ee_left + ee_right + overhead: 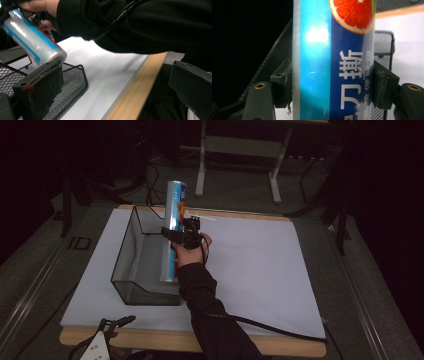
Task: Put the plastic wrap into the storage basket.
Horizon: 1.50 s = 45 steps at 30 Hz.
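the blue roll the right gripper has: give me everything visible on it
The roll is a long, slim cylinder in glossy film, light and dark blue with white Chinese characters and a cut grapefruit picture; it looks like cling wrap. It stands tilted, top leaning away from the person, lower end down inside the black mesh basket, though whether it touches the bottom is hidden. The right gripper clamps it mid-length, one pad on each side. Nothing else visibly touches it.

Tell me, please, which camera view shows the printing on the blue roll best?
The right gripper view: the roll is close, with white characters and an orange slice legible between the right gripper's jaws. The high view shows the whole roll, small. The left gripper view shows its plain end.
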{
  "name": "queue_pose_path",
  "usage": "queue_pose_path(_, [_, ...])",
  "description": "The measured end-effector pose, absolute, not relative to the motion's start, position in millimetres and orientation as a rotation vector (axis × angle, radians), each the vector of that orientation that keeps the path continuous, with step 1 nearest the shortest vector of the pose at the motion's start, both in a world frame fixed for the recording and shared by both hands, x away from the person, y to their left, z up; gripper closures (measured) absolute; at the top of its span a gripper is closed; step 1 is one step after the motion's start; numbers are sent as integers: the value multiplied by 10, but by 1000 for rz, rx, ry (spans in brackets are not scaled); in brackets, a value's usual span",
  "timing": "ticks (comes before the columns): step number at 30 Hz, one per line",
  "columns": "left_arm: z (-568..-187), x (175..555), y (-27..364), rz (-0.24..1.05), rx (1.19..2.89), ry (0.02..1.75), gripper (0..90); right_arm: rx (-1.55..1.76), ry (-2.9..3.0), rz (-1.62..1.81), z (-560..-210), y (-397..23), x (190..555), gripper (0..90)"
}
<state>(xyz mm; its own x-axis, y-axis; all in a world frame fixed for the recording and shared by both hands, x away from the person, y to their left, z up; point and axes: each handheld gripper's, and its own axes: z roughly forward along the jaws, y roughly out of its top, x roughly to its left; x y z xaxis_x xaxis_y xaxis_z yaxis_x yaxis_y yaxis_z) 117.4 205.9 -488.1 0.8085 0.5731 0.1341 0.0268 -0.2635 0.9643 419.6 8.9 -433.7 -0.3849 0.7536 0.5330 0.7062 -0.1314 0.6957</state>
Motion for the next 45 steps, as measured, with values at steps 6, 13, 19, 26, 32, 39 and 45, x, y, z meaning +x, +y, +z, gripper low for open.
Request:
queue_pose_path(6, [-4880, 1172, 2063, 554, 1777, 460, 2, 1759, 2092, 1517, -4583, 197, 4165, 316])
queue_pose_path(13, [-4879, 1168, 2061, 555, 1778, 459, 1, 1811, 2131, 1450, -4778, 244, 4090, 316])
queue_pose_path(19, [-4878, 1166, 2058, 556, 1778, 457, 2, 1865, 2130, 1415, -4869, 221, 4083, 315])
queue_pose_path(26, [-4881, 1168, 2053, 555, 1779, 457, 2, 1908, 2130, 1333, -4918, 217, 4109, 312])
queue_pose_path(32, [-4883, 1169, 2052, 554, 1783, 456, 2, 1850, 2139, 1287, -4957, 269, 4096, 302])
queue_pose_path(39, [-4886, 1171, 2046, 551, 1786, 453, 2, 1682, 2127, 1203, -4903, 331, 4033, 275])
queue_pose_path(45, [-4887, 1172, 2044, 551, 1787, 454, 2, 1580, 2096, 1218, -4779, 282, 4014, 286])
